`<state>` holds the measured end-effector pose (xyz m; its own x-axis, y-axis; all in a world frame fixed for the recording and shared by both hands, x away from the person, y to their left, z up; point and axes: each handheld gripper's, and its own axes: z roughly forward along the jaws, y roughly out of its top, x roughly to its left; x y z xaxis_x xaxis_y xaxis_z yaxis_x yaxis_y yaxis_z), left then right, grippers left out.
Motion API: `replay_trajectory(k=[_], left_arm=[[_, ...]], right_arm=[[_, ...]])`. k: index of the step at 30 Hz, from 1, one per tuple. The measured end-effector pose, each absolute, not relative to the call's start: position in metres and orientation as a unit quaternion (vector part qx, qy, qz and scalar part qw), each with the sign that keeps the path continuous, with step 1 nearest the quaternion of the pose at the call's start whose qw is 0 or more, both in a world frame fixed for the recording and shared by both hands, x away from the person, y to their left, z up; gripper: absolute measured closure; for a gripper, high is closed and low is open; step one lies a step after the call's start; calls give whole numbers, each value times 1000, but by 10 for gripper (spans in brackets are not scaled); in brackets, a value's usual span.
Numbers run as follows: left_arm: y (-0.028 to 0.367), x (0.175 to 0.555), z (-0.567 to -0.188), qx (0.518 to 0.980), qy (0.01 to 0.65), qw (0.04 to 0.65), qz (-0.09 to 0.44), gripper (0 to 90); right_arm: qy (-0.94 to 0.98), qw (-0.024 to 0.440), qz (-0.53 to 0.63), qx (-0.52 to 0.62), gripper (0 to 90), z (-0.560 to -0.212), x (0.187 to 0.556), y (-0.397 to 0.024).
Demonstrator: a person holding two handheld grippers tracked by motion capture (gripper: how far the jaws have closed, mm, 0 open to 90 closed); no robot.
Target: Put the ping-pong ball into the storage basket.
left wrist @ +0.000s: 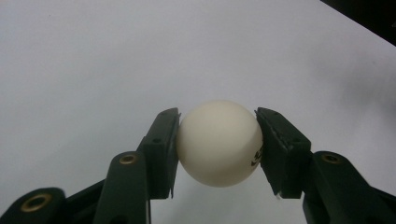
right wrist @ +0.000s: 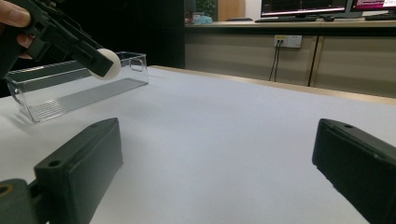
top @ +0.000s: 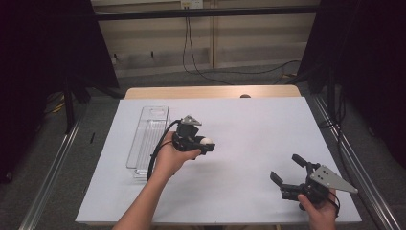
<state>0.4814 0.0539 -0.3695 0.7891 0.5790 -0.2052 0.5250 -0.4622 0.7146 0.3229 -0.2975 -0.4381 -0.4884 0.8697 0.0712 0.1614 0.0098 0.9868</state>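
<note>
I have a white ping-pong ball (left wrist: 219, 143) pinched in the left gripper (left wrist: 218, 140), its two black pads pressing on opposite sides at about the ball's widest line. The ball is off the table, held above the white sheet (top: 239, 143) just right of the clear plastic bin (top: 148, 139), which lies lengthwise near the sheet's left edge.

What worries me most is the grip itself. The ball is smooth, hard and round, and the pads meet it on two small patches only; I judge that any twist of the wrist or a slight easing of the jaws could squirt it out forward. If it drops from here it lands on the sheet, not in the bin, and will likely bounce and roll off the table. The bin is narrow with tall thin walls, so I could also clip its near rim with the gripper and shove or tip it.

My left forearm (top: 143, 201) comes in from the bottom edge and angles up toward the bin, with the hand (top: 174, 155) wrapped under the gripper and the jaws pointing right, roughly level. The right gripper (top: 288, 171) rests low near the sheet's right front corner, well apart from the ball, its jaws spread wide with nothing between them, aimed toward the bin.
</note>
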Motion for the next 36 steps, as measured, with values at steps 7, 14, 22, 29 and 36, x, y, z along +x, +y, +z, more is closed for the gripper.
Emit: replay_trajectory(k=[7, 14, 22, 29, 36], left_arm=[[56, 481, -368, 850, 332, 407, 38, 512], [61, 481, -366, 848, 337, 406, 45, 512], [67, 483, -363, 852, 334, 401, 41, 512], [71, 485, -361, 852, 337, 399, 40, 512], [73, 485, -359, 848, 343, 403, 41, 512]], right_arm=[[641, 308, 578, 401, 14, -438, 323, -298], [643, 308, 577, 400, 14, -438, 323, -298], [642, 305, 577, 402, 14, -438, 322, -298], [641, 308, 577, 401, 14, -438, 323, -298], [643, 308, 577, 398, 14, -438, 322, -298]])
